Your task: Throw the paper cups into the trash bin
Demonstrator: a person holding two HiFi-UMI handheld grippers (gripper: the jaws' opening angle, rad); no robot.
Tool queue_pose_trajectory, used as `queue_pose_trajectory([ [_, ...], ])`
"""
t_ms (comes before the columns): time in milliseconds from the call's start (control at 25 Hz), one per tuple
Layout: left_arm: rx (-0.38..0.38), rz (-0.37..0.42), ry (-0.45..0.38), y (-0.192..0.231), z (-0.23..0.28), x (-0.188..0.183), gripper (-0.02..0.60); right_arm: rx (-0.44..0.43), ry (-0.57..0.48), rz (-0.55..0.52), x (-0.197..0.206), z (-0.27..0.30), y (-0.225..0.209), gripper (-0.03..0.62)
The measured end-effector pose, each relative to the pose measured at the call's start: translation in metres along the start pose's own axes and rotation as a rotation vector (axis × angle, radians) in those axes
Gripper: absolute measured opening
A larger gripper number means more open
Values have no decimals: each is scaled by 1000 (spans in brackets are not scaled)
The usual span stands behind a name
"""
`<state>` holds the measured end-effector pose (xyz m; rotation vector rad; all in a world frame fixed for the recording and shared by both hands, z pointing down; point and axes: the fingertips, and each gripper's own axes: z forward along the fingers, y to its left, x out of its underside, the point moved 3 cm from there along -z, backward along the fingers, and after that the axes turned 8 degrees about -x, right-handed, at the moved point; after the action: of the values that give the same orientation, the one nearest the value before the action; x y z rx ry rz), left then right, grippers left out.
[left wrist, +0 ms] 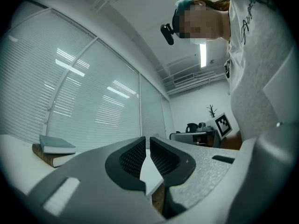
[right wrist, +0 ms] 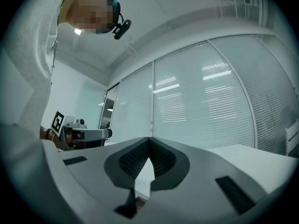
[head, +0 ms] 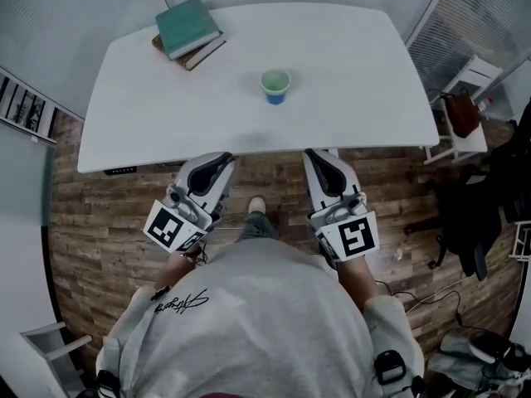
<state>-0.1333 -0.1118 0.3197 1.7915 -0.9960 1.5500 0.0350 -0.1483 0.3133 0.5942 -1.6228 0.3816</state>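
Head view alone shows paper cup [head: 275, 85] on table [head: 166, 114].

Open tabletop [head: 348, 73] between books [head: 187, 30] at far-left corner and central paper cup [head: 275, 85]

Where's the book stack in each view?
Head view: book stack at upper left, on the far left corner of the white table.
Left gripper view: book stack low at left, on the table.
Right gripper view: not in it.
Shared landmark: the table, at lower right in the right gripper view.
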Motion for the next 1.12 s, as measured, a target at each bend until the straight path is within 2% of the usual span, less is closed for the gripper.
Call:
queue_pose_trajectory([
  [560,68,-4,18,67,59,3,31,66,8,-2,3,59,-52,8],
  [1120,147,-25,24,131,101,16,31,187,-12,9,11,106,-96,8],
])
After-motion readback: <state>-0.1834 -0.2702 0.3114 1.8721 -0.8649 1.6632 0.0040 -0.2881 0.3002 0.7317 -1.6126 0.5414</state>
